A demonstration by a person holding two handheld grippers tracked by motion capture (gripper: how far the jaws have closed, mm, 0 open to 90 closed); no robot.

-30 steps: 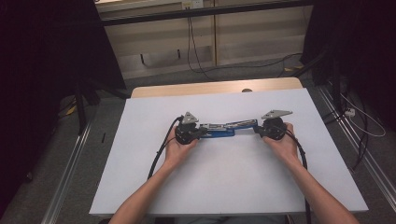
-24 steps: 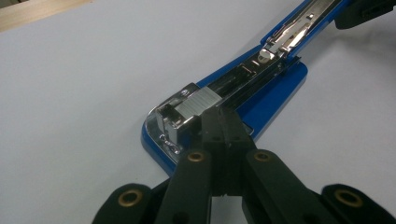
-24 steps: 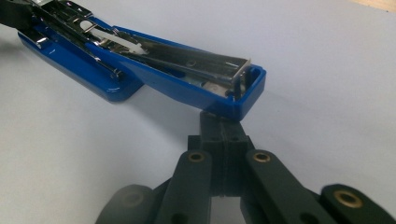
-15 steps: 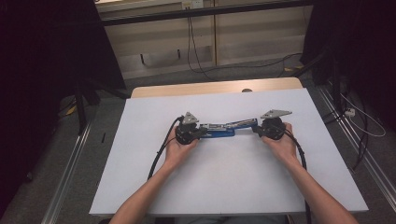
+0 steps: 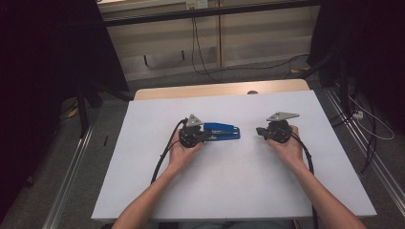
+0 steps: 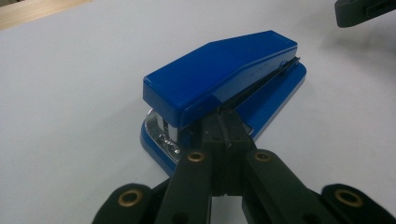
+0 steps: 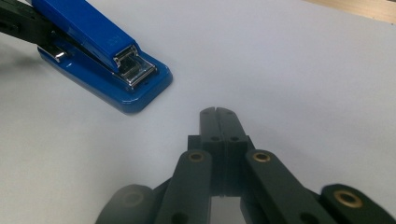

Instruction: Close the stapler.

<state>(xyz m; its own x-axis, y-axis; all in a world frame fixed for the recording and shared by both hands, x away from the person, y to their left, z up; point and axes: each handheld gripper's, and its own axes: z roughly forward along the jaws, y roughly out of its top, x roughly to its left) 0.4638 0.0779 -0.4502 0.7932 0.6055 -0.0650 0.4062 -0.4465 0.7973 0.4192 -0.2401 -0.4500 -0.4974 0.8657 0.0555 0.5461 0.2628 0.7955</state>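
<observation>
Seemingly rigid and fairly light, the blue stapler (image 6: 224, 79) is best pinched across its flat sides, while left gripper (image 6: 223, 125) and right gripper (image 7: 216, 112) stand closed, empty.

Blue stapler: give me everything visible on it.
The glossy blue plastic stapler lies flat on its base on the white table sheet, near the middle. Its top arm is down, with a black strip along the seam and shiny metal at the stapling end. The shut left claw meets its side at the seam, at the rear end. The shut right claw rests on the sheet, apart from it.
</observation>
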